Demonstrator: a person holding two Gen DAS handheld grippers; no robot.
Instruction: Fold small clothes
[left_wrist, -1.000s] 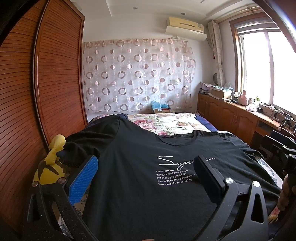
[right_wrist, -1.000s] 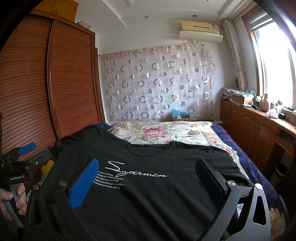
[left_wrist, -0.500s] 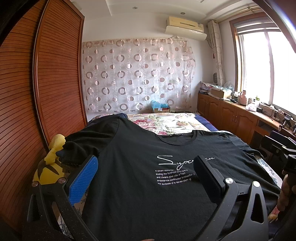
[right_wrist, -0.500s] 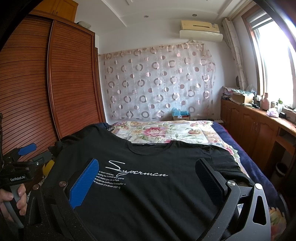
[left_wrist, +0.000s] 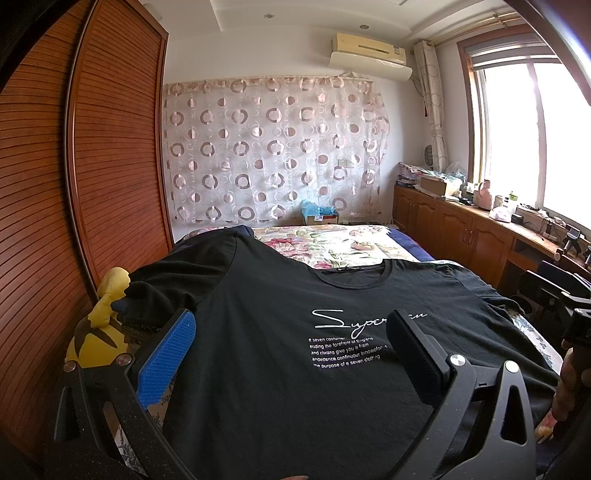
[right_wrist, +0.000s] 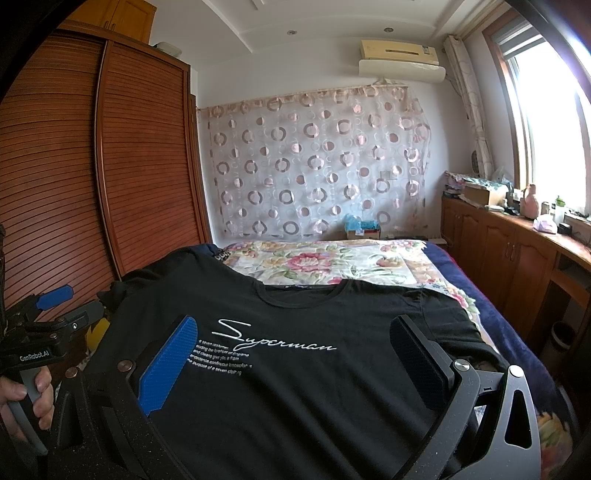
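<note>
A black T-shirt (left_wrist: 295, 387) with white "Superman" lettering lies spread flat, front up, on the bed; the right wrist view shows the same T-shirt (right_wrist: 314, 387). My left gripper (left_wrist: 291, 350) hovers open above the shirt's left half, nothing between its fingers. My right gripper (right_wrist: 295, 354) hovers open over the shirt's chest, also empty. The left sleeve (left_wrist: 162, 291) is bunched near the bed's left edge. In the right wrist view the left gripper (right_wrist: 55, 306) shows at the far left, held by a hand (right_wrist: 26, 402).
A yellow plush toy (left_wrist: 98, 328) sits at the bed's left edge against the wooden wardrobe (left_wrist: 110, 166). A floral bedspread (right_wrist: 332, 262) covers the far half of the bed. Wooden cabinets (right_wrist: 517, 258) with clutter run along the right under the window.
</note>
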